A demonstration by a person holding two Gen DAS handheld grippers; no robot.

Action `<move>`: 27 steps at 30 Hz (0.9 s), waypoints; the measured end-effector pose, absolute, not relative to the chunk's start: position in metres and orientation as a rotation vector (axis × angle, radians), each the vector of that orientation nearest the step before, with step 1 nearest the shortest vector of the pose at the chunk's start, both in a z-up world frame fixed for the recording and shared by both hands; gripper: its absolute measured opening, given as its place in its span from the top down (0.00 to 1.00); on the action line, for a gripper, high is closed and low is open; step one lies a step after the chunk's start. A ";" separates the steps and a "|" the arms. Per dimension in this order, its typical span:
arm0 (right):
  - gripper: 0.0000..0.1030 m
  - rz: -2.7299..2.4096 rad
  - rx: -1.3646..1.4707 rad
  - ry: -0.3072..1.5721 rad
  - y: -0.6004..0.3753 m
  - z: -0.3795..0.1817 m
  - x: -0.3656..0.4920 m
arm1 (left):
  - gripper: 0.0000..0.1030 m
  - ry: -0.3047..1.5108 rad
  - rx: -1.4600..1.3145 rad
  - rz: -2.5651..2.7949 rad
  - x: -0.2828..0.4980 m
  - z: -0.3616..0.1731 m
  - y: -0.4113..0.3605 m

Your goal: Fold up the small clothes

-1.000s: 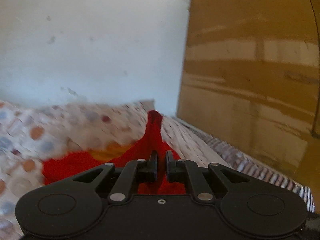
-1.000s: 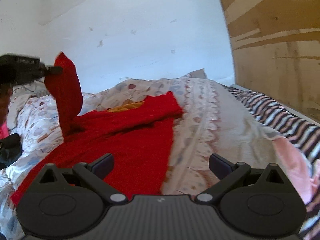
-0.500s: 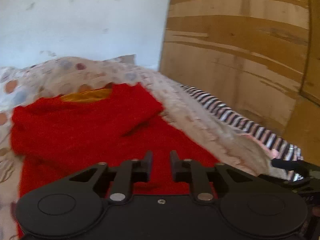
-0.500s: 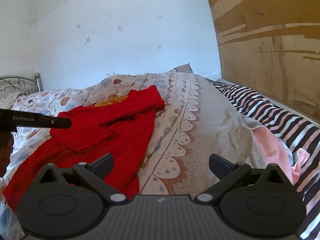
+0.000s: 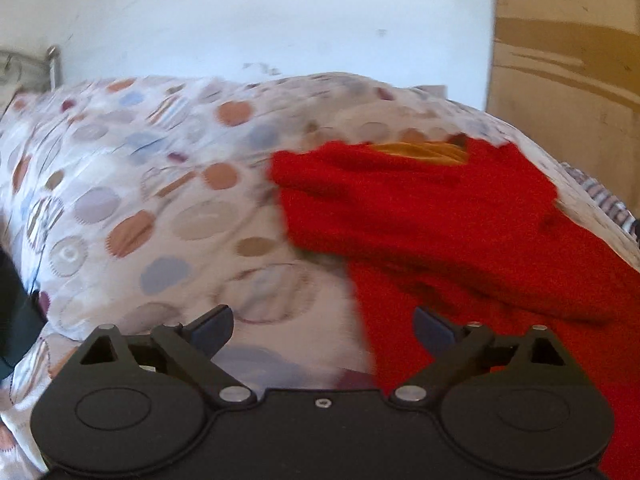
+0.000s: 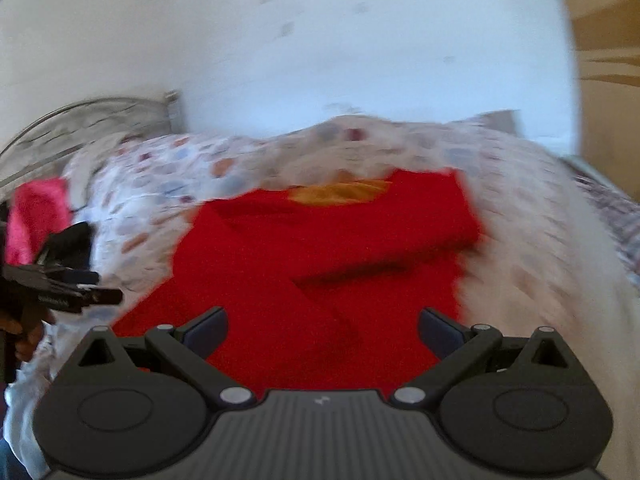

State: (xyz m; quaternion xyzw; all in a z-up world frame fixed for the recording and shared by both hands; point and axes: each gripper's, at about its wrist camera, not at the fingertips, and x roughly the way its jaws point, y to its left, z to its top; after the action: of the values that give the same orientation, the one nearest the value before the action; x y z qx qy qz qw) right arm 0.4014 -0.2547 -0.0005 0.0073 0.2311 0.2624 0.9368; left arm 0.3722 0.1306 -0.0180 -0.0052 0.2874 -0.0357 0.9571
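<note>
One red garment (image 6: pixel 320 264), one pink cloth (image 6: pixel 36 216), two claws (image 5: pixel 323 326) (image 6: pixel 323 326).

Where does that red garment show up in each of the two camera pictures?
Left wrist view: red garment fills the right half, on the spotted bedspread.
Right wrist view: red garment lies centre.
Shared landmark: the orange lining at its far edge.

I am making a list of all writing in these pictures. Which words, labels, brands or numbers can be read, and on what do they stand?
Nothing can be read.
Left gripper, seen from the right wrist: pale lettering on its side, too blurred to read.
Right gripper: a small pale mark on its ribbed body, too small to read.
Red garment: no text visible.
</note>
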 end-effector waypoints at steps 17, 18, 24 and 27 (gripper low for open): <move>0.49 0.829 -0.211 0.545 0.022 0.032 0.608 | 0.30 0.513 -0.341 -0.165 0.501 -0.049 0.188; 0.49 0.841 -0.234 0.553 0.033 0.030 0.610 | 0.34 0.518 -0.360 -0.168 0.506 -0.052 0.188; 0.50 0.812 -0.475 0.614 0.077 0.004 0.603 | 0.70 0.534 -0.411 -0.216 0.518 -0.057 0.184; 0.83 0.745 -0.527 0.597 0.080 -0.006 0.601 | 0.85 0.517 -0.384 -0.213 0.513 -0.054 0.179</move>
State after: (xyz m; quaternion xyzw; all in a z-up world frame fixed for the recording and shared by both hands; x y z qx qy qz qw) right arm 0.6012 0.0799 -0.0059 -0.2505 0.2839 0.3545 0.8550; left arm 0.5134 0.1788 -0.0544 -0.1882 0.2534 -0.1043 0.9431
